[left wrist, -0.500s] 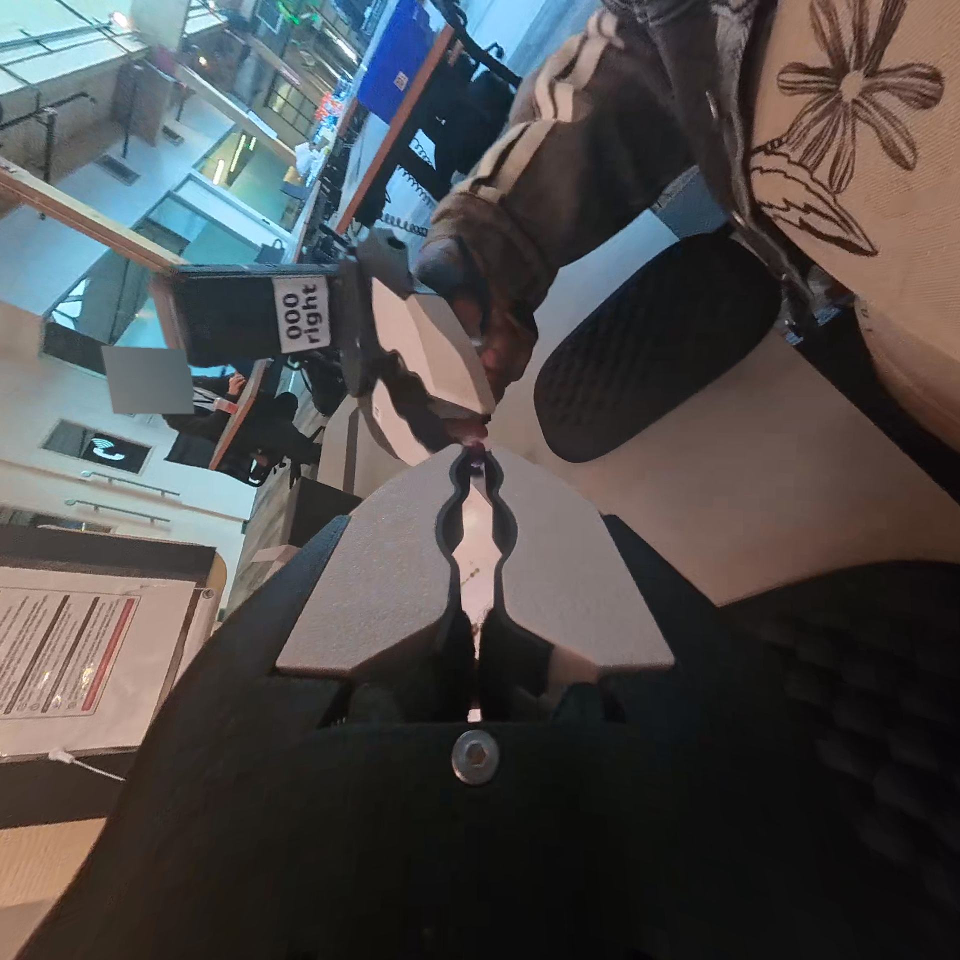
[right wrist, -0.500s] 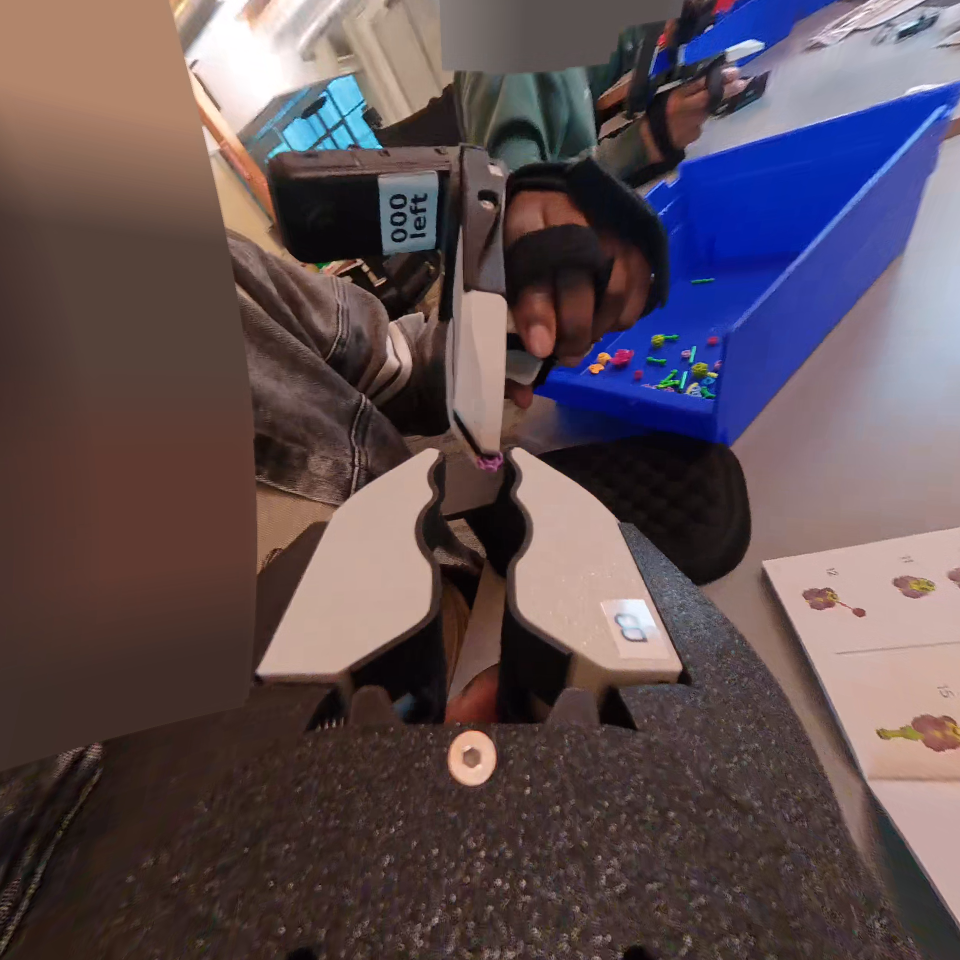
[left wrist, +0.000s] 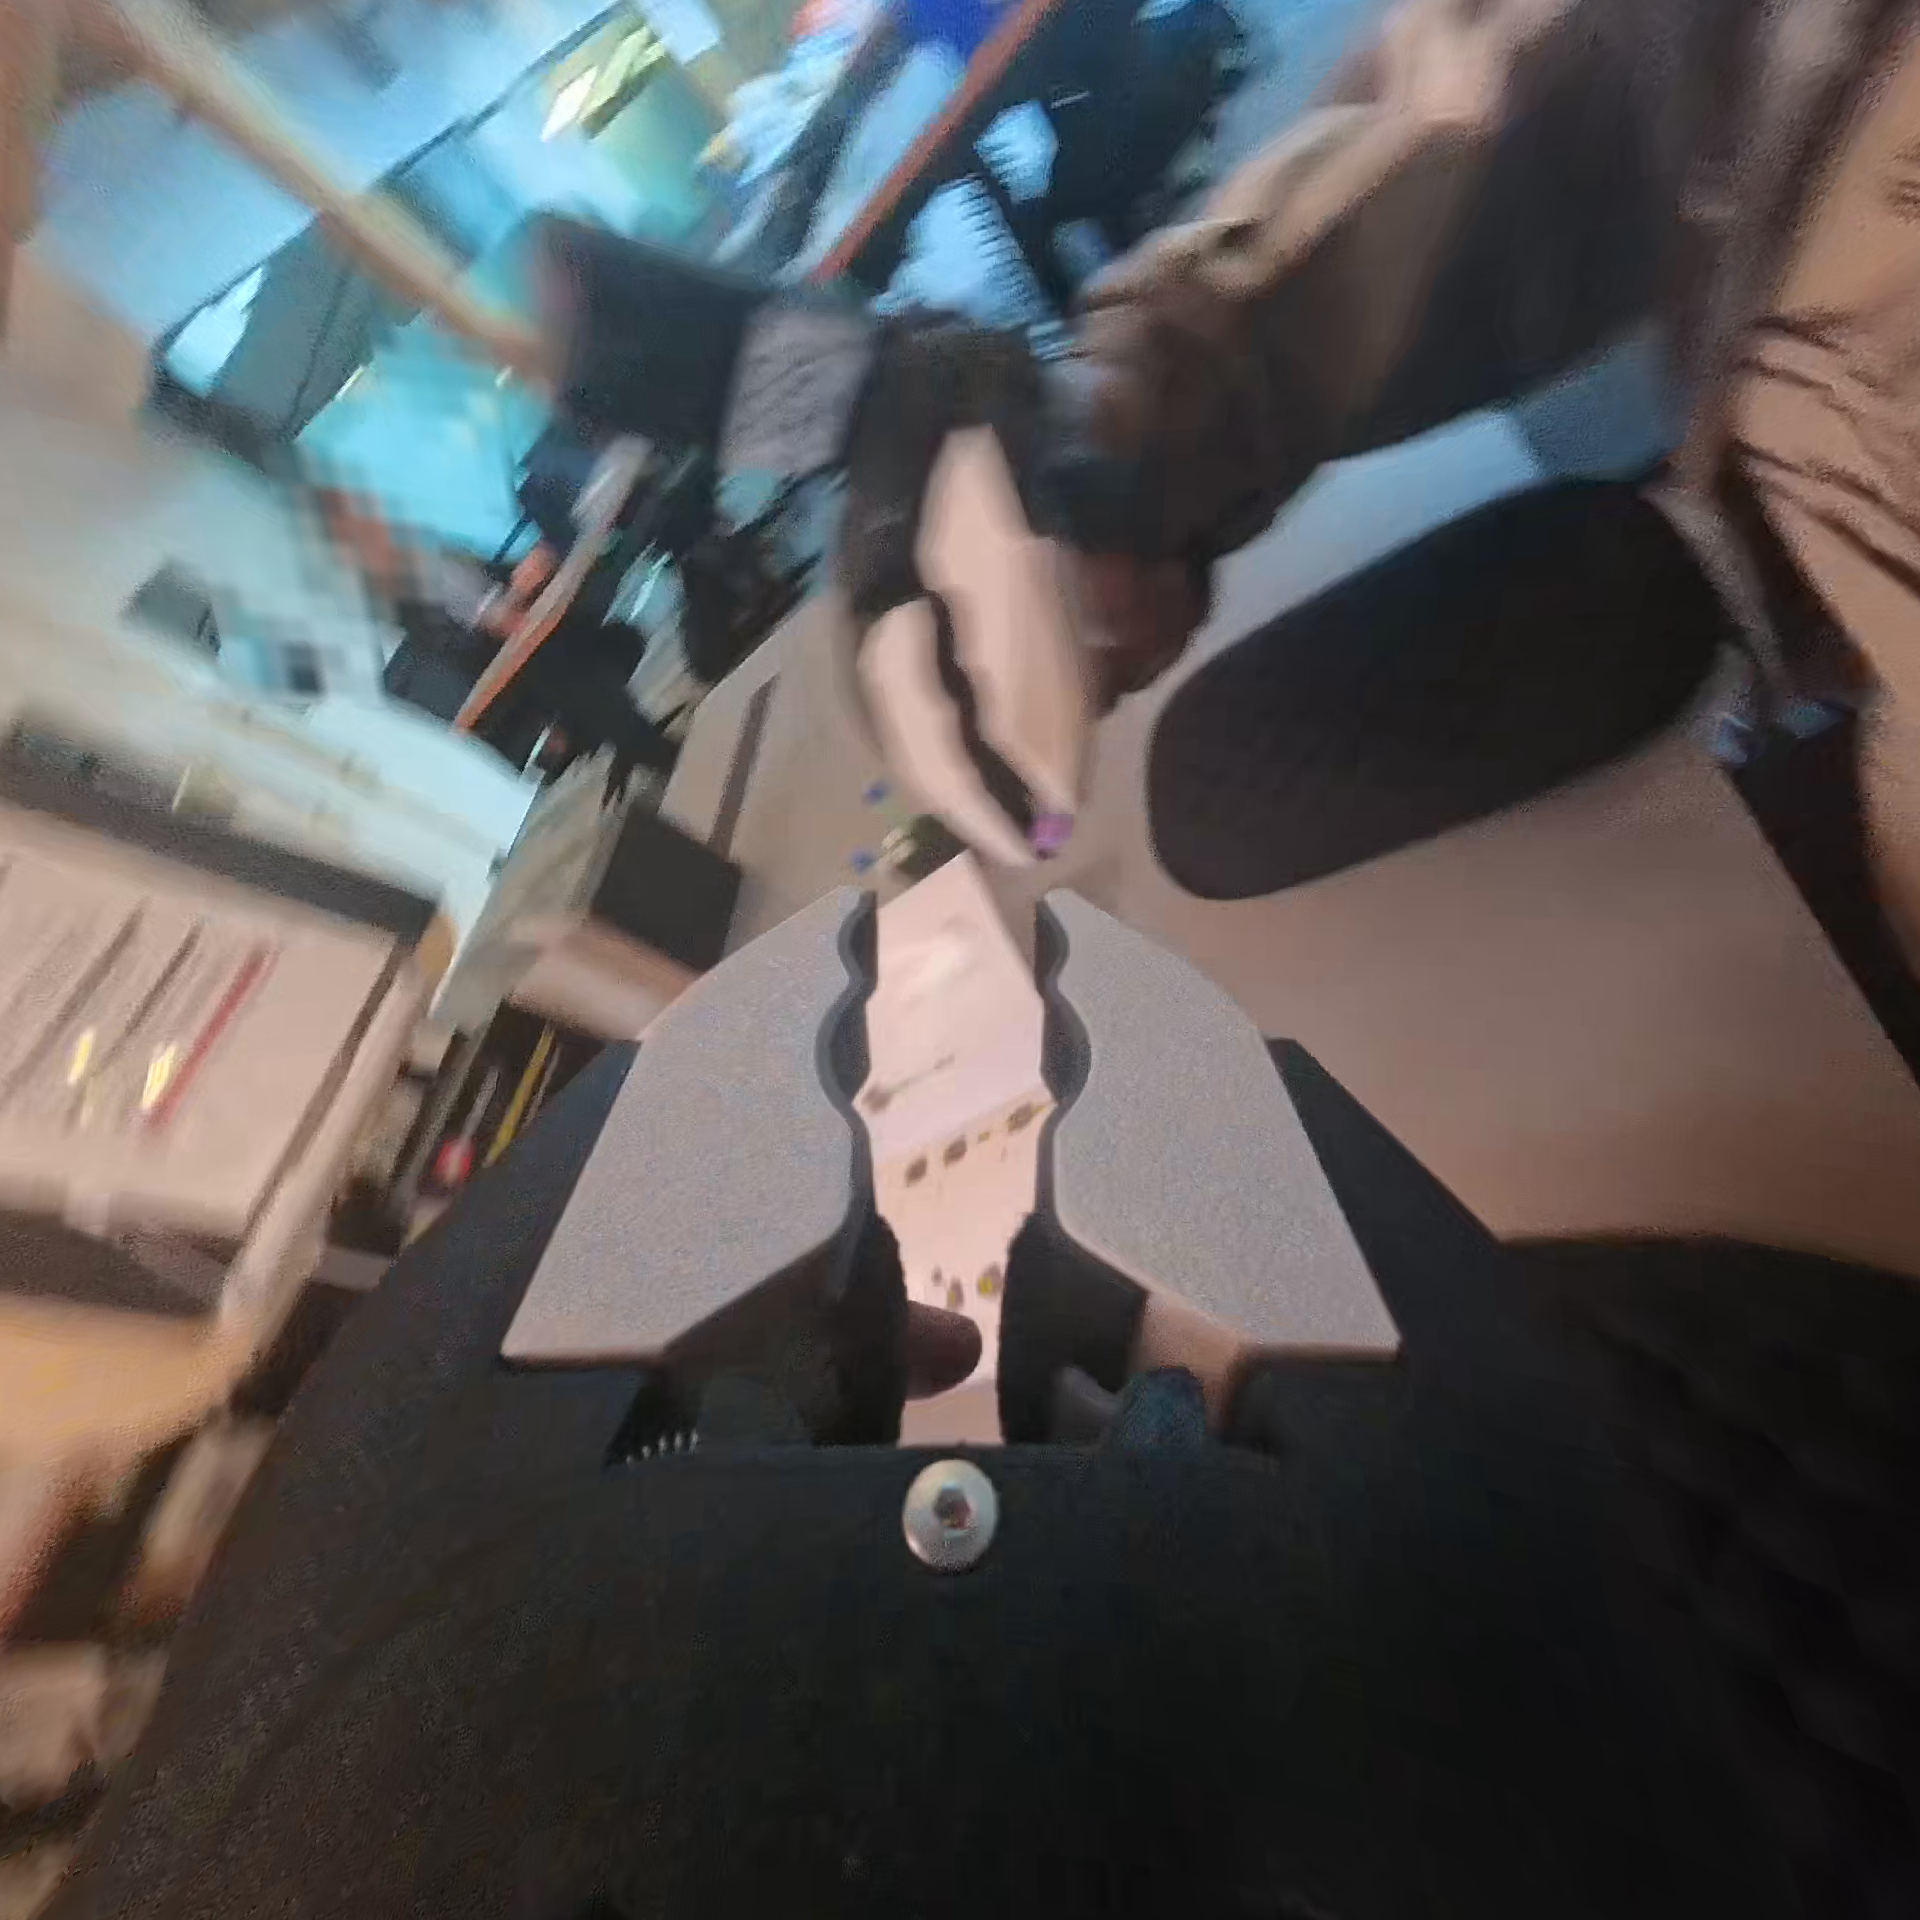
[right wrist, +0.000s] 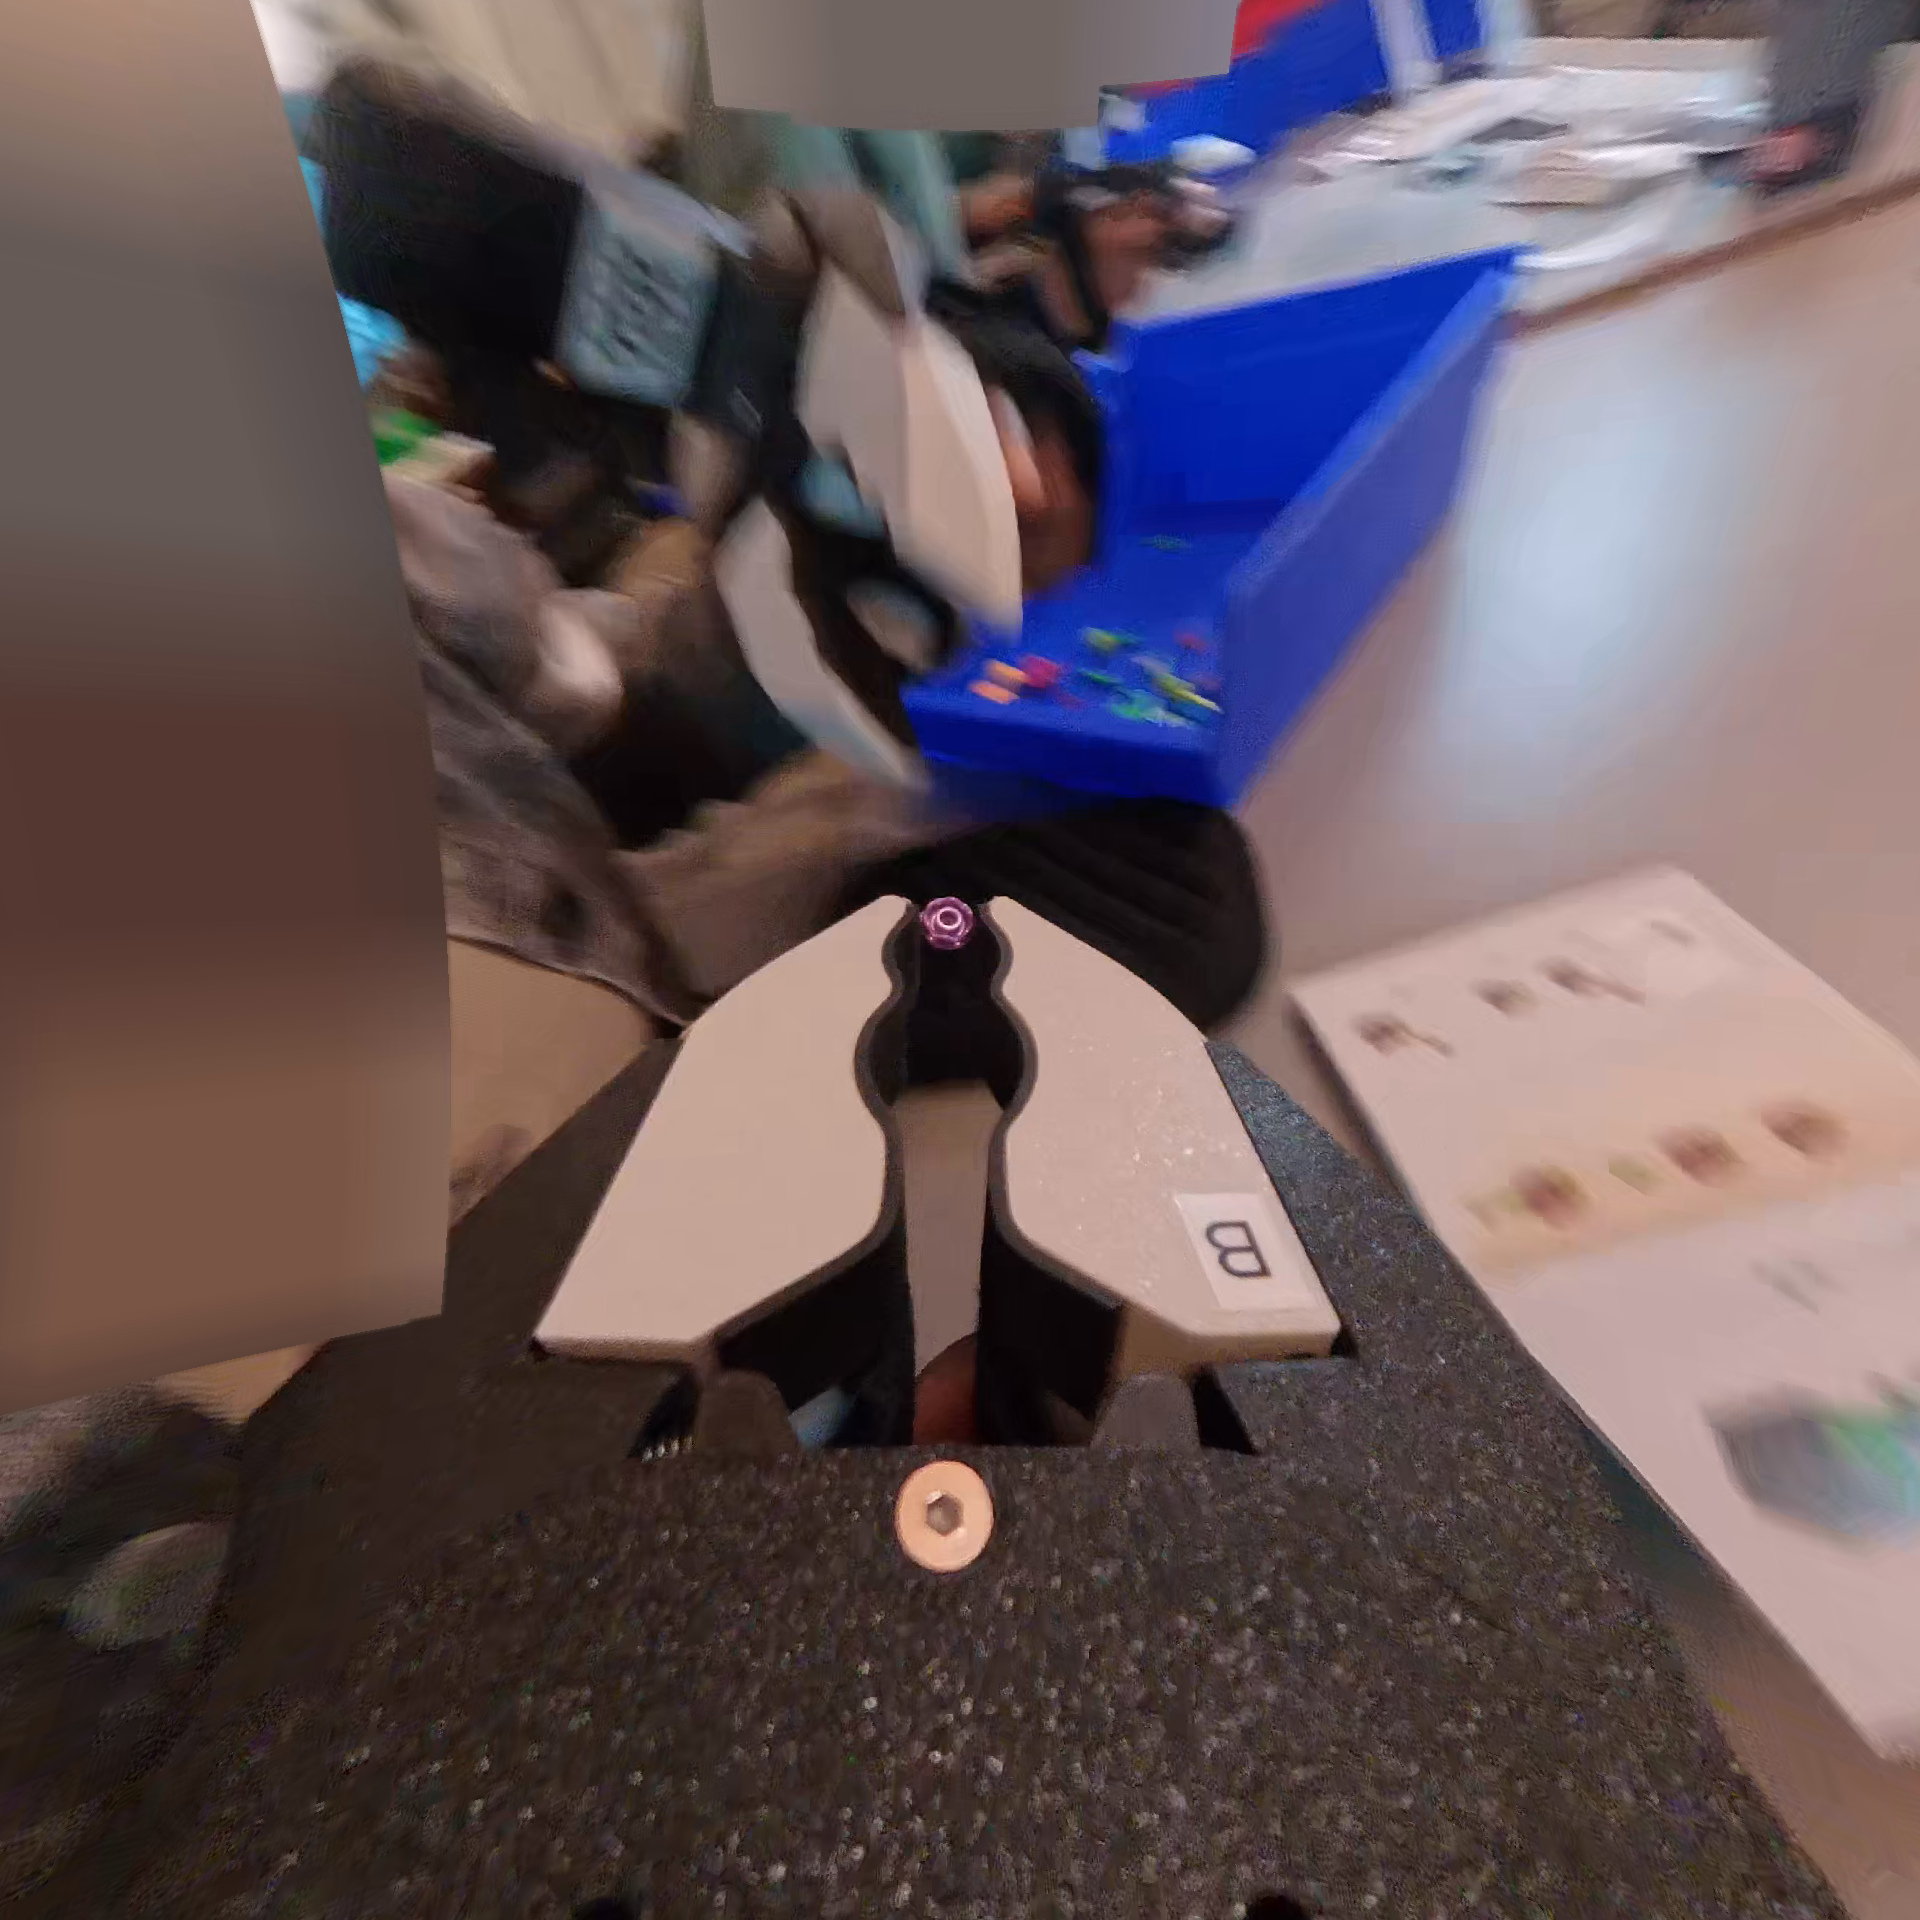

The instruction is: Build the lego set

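Observation:
My right gripper (right wrist: 948, 914) is shut on a small round purple lego piece (right wrist: 948, 923), pinched at the very fingertips. My left gripper (left wrist: 954, 904) is open and empty, its jaws clearly apart. In the right wrist view the left gripper (right wrist: 945, 686) shows blurred, farther off and above, jaws apart, in front of the blue bin. In the left wrist view the right gripper (left wrist: 1023, 847) points down with the purple piece (left wrist: 1051, 828) at its tip. Both views are motion-blurred.
A blue bin (right wrist: 1351, 499) holds several loose coloured pieces. An open instruction booklet (right wrist: 1662, 1143) lies on the table at the right. A black oval pad (right wrist: 1164, 894) lies just beyond my right fingertips; it also shows in the left wrist view (left wrist: 1434, 707).
The purple piece passed from the left gripper's tips to the right gripper. The left gripper opened and pulled away; the right gripper closed on the piece.

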{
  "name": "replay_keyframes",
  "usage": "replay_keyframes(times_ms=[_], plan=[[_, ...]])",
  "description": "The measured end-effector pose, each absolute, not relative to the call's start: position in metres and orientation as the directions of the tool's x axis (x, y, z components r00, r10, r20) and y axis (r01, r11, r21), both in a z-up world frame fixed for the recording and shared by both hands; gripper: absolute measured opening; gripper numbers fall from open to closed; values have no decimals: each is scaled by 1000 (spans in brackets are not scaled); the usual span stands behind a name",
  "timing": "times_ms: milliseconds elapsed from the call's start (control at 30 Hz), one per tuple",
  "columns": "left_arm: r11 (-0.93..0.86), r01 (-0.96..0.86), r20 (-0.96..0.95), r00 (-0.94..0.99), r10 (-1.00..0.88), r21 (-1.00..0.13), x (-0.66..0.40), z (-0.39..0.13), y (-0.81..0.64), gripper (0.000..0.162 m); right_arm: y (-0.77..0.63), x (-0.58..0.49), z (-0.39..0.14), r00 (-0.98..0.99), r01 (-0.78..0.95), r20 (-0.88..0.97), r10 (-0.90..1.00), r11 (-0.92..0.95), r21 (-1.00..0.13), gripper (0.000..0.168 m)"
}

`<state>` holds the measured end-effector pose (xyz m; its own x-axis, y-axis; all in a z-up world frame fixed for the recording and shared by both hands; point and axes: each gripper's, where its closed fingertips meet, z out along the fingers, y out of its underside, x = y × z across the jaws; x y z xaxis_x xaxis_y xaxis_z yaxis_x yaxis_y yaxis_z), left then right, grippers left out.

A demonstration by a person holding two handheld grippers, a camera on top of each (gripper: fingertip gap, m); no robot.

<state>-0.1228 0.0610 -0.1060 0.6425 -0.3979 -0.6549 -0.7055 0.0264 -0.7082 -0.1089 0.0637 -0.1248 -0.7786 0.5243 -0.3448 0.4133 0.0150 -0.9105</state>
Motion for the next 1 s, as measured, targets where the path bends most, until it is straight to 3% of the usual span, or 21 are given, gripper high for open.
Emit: replay_keyframes(times_ms=[67, 133, 200, 267, 433, 1000], plan=[[-133, -510, -483, 855, -191, -850, -163, -97, 54, 37, 90, -114, -164, -669, 430, -232, 706, 113, -896, 9], [-245, -203, -212, 977, 13, -948, -202, -103, 34, 52, 108, -111, -205, -578, 494, -147, 803, 200, -846, 9], [-254, 122, 98, 990, 103, -960, -218, -111, 15, 66, 113, -109, -231, -539, 538, -86, 838, 264, -801, 9], [-262, 314, 283, 948, 149, -913, -225, -119, 4, 88, 114, -109, -245, -525, 566, -32, 851, 321, -759, 10], [-348, 217, 151, 966, 209, -912, -225, -131, -7, 96, 109, -119, -253, -551, 580, 40, 833, 417, -700, 10], [-343, 166, 82, 966, 246, -925, -236, -129, -20, 95, 109, -126, -264, -559, 621, 46, 828, 454, -638, 12]])
